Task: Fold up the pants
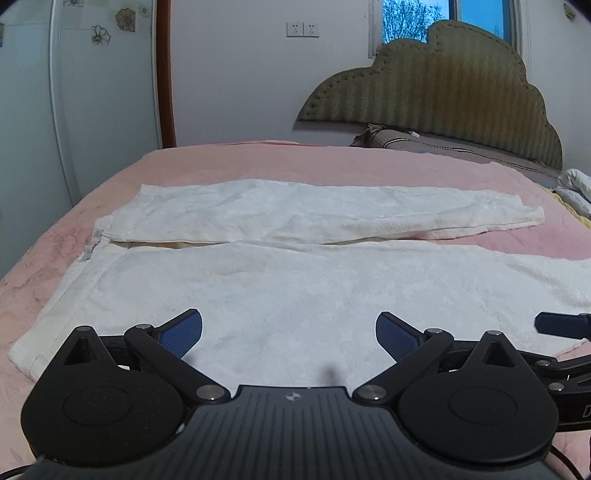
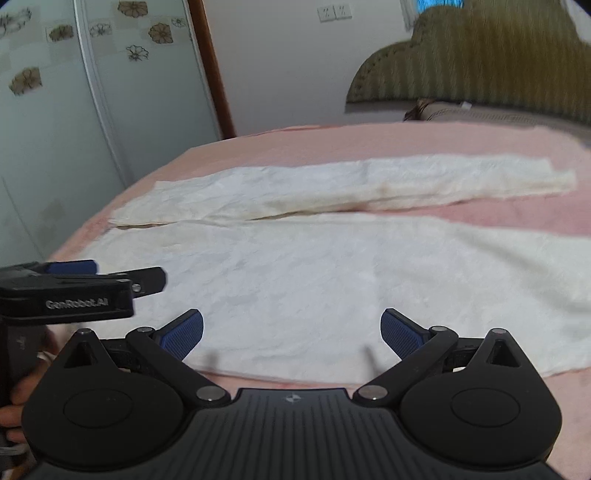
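Pink bed [image 1: 258, 158] carries soft, limp white pants [image 1: 295, 288] across mid-frame; left claw [image 1: 289, 334] and right claw [image 2: 291, 334] gape empty, best pinching the near hem.

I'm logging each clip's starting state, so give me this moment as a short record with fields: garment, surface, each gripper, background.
garment: white fleecy pants, spread flat, two legs side by side, nothing folded yet
waist end: toward the left in both views
surface: pink blanket-covered bed
left gripper: open, empty, blue pads over the nearer leg
right gripper: open, empty, near the nearer leg's front edge
background: olive scalloped padded headboard, flower-patterned wardrobe doors, white wall sockets
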The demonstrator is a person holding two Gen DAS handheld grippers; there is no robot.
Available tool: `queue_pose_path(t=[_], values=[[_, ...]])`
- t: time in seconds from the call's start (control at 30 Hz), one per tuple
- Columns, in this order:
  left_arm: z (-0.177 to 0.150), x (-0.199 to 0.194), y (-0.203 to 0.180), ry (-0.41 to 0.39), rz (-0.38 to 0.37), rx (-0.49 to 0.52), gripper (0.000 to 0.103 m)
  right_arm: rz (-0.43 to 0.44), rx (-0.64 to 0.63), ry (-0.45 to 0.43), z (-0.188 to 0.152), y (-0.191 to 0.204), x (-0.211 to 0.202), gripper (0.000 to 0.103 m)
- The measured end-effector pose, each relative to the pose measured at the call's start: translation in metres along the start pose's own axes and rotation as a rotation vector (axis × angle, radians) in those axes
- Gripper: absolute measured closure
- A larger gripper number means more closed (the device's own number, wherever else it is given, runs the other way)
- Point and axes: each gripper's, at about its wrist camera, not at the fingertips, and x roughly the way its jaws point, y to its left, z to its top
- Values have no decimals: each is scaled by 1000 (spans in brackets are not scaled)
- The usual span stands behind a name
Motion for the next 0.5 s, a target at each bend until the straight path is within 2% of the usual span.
queue_pose_path(t=[0.23, 0.43, 0.5], values=[[5, 6, 3, -5, 44, 4, 1, -29, 22, -97, 9, -7, -7, 0], [8, 13, 2, 2, 69, 8, 1, 15, 8, 76, 11, 2, 19, 0], [10, 14, 4, -3, 65, 1, 1, 32, 0, 58, 11, 4, 18, 0]])
